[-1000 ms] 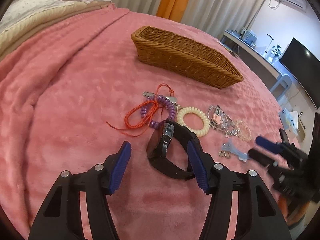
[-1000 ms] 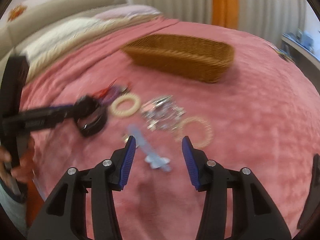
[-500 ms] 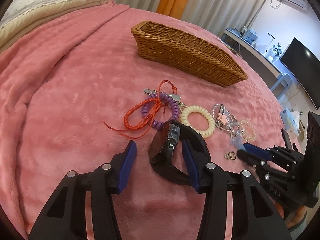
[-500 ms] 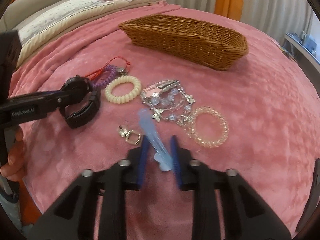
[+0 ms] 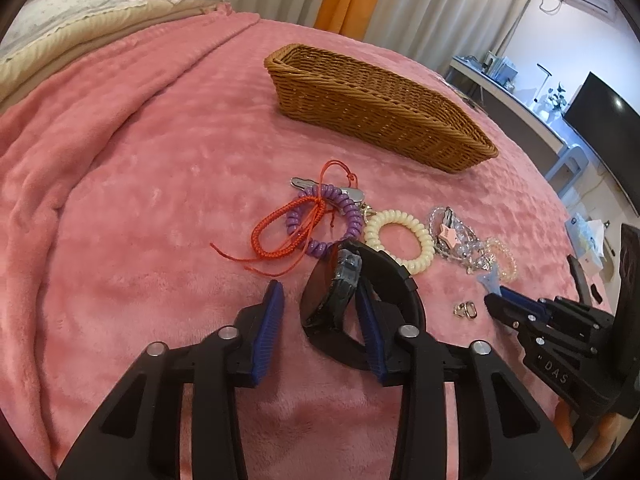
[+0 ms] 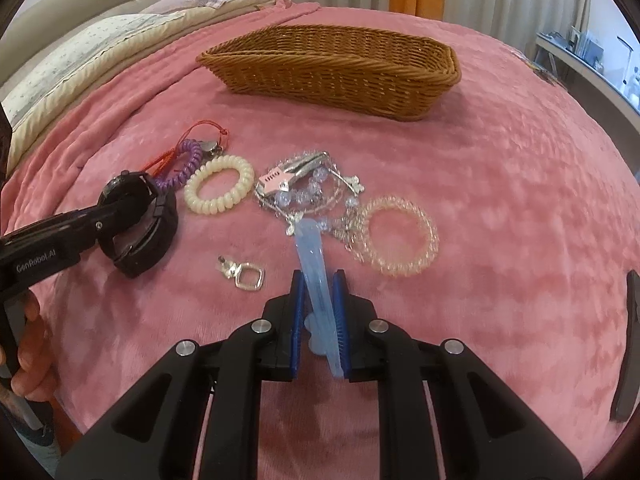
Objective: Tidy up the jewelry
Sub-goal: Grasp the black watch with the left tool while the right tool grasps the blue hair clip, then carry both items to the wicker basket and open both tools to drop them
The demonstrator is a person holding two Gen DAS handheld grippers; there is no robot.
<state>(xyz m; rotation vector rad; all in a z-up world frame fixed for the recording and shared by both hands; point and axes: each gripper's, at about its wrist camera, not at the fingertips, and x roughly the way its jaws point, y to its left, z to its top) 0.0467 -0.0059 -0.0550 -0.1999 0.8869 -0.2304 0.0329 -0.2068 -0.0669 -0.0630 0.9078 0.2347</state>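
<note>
In the last second both tools have come in on their targets. The right tool [image 6: 318, 312], which a second ago hovered wide apart above the pale blue hair clip [image 6: 316, 276], has drawn its pads together and now pinches the clip along its length, the far tip of it lying against the tangle of clear bead jewelry [image 6: 308, 196]. The left tool [image 5: 320, 316] has narrowed too, but it is not yet clamped: one pad sits inside the loop of the black watch [image 5: 336, 292], the other stands clear outside, with the watch's case and strap between them and a gap on the outer side. So one piece looks ready to lift and the other is close to being caught; nothing I can see has reached the wicker basket [image 6: 332, 68], which stands well apart at the far side of the pink blanket on the bed [image 5: 140, 200]. The cream coil bracelet [image 6: 219, 190], purple coil keyring [image 5: 324, 220], red cord [image 5: 280, 232], clear coil bracelet [image 6: 400, 236] and small silver charm [image 6: 242, 274] lie loose. As for writing, "GenRobot.AI" reads on the left tool's arm, "DAS" on the right one's, and a pink tag among the beads carries marks too small to make out.
</note>
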